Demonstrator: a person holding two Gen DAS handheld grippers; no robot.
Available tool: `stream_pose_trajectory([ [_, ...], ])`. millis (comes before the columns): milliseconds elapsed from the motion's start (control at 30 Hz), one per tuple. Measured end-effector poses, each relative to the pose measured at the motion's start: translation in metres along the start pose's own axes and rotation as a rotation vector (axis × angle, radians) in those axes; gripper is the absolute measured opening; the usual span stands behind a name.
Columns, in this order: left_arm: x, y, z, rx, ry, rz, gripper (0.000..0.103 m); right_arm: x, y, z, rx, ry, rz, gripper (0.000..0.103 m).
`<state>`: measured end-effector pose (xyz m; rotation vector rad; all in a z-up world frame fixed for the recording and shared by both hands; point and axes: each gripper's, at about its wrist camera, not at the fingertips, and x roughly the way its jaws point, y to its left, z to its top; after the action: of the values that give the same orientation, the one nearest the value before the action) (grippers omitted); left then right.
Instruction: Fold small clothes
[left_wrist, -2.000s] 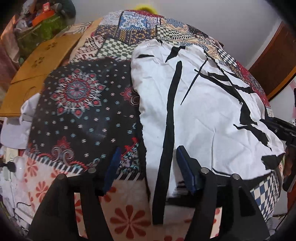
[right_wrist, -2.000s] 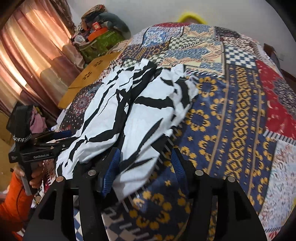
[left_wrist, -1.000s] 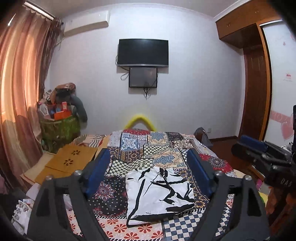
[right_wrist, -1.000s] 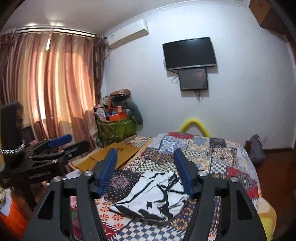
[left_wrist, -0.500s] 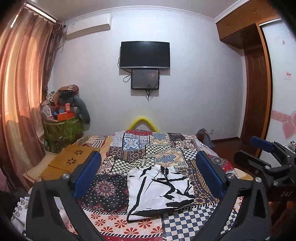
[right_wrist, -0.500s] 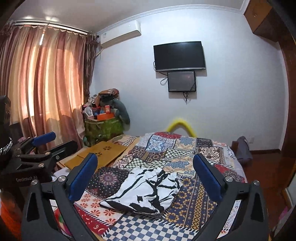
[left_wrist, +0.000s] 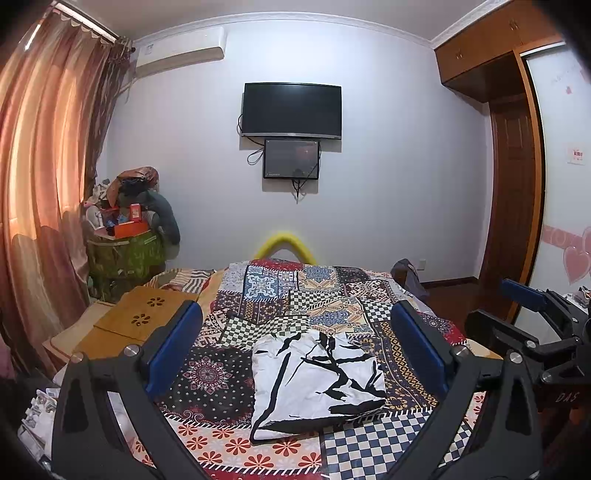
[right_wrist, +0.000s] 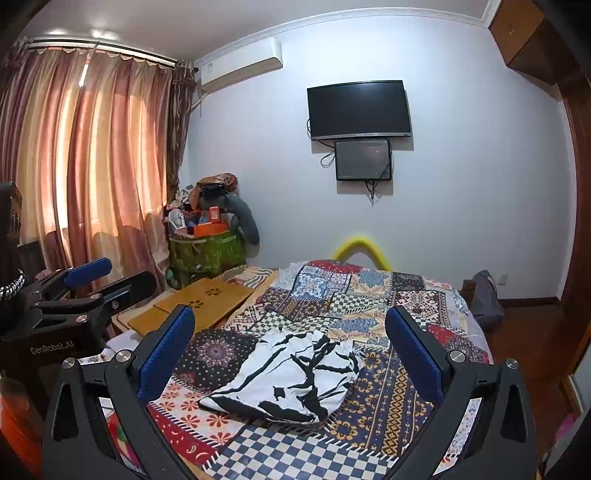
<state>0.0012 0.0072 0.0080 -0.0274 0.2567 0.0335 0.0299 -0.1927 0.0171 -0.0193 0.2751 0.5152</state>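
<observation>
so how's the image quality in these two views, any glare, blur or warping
Left wrist view: sharp, strong fisheye bending of the peach curtain and wooden wardrobe, dark vignette corners. Right wrist view: backlit curtain glows, bright ceiling glare patches, black wall television bowed, folded white-and-black garment in focus.

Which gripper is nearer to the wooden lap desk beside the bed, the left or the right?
Left. The left gripper is held back from the bed's near end on the side of the wooden lap desk; the right gripper is held farther over, on the side away from it.
</observation>
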Motion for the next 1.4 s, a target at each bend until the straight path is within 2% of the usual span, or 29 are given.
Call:
stream_pose_trajectory([
  [1400,0.004,-0.013,0.001,-0.005,0.021,-0.047,0.103,0.002,-0.002,-0.002,0.025,0.024,-0.021,0.102],
])
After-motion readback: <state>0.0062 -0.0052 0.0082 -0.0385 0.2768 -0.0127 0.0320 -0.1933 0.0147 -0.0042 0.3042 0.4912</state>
